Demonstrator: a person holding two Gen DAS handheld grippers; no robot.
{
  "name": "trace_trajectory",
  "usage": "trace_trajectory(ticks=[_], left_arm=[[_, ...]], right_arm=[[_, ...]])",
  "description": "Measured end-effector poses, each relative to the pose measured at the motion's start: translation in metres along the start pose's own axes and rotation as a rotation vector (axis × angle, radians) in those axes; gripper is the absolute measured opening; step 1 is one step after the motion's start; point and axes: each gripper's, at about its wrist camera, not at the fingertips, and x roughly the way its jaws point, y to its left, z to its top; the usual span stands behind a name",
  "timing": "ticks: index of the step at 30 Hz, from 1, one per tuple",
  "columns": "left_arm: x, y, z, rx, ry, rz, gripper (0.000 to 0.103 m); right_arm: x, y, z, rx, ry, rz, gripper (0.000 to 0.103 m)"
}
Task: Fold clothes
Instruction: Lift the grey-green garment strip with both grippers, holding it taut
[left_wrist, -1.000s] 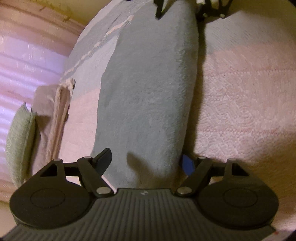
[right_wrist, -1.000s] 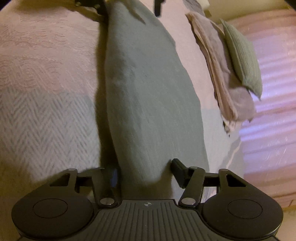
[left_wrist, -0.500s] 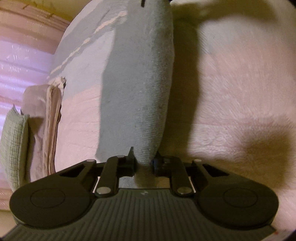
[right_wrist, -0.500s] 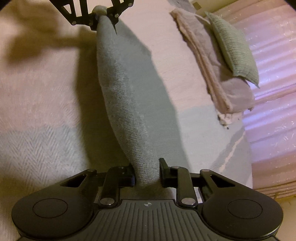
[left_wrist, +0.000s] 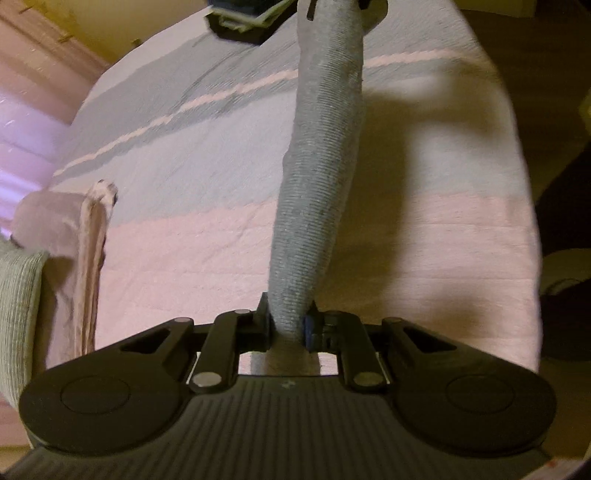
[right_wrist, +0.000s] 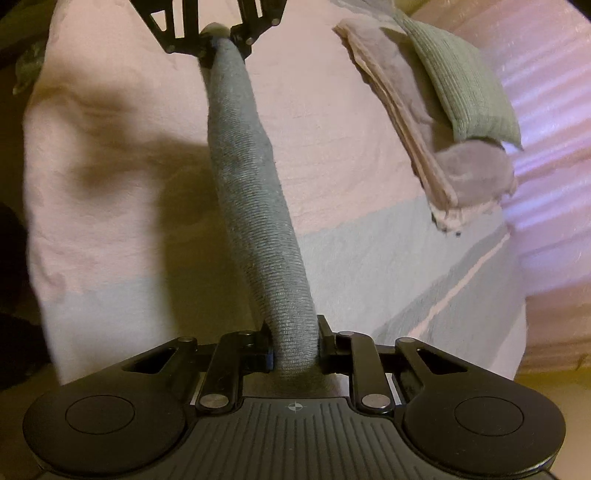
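The left gripper (left_wrist: 287, 326) has its jaws pinched tight on one end of a grey knit garment (left_wrist: 317, 177), and the right gripper (right_wrist: 295, 350) clamps the other end the same way. Between them the garment (right_wrist: 251, 192) is bunched into a thick rope that runs from the bottom centre of each wrist view up to the top edge, held above the bed. In the right wrist view the left gripper (right_wrist: 221, 37) shows at top centre, biting the far end. Below lies a pink and pale grey bedspread (left_wrist: 424, 229) with a thin pink stripe. A folded beige-pink cloth (right_wrist: 424, 122) and a green ribbed cushion (right_wrist: 461, 85) rest at the upper right of the right view.
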Motion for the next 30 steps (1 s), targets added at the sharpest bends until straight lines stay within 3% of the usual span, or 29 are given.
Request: trace_trajectory(ticks=[9, 30], left_arm=[[-0.030, -0.012, 0.019, 0.070, -0.043, -0.082, 0.013], [-0.029, -0.010, 0.122, 0.179, -0.035, -0.103, 0.013]], right_arm=[[-0.055, 0.009, -0.011, 0.128, 0.048, 0.009, 0.016], [-0.085, -0.025, -0.096, 0.252, 0.053, -0.022, 0.016]])
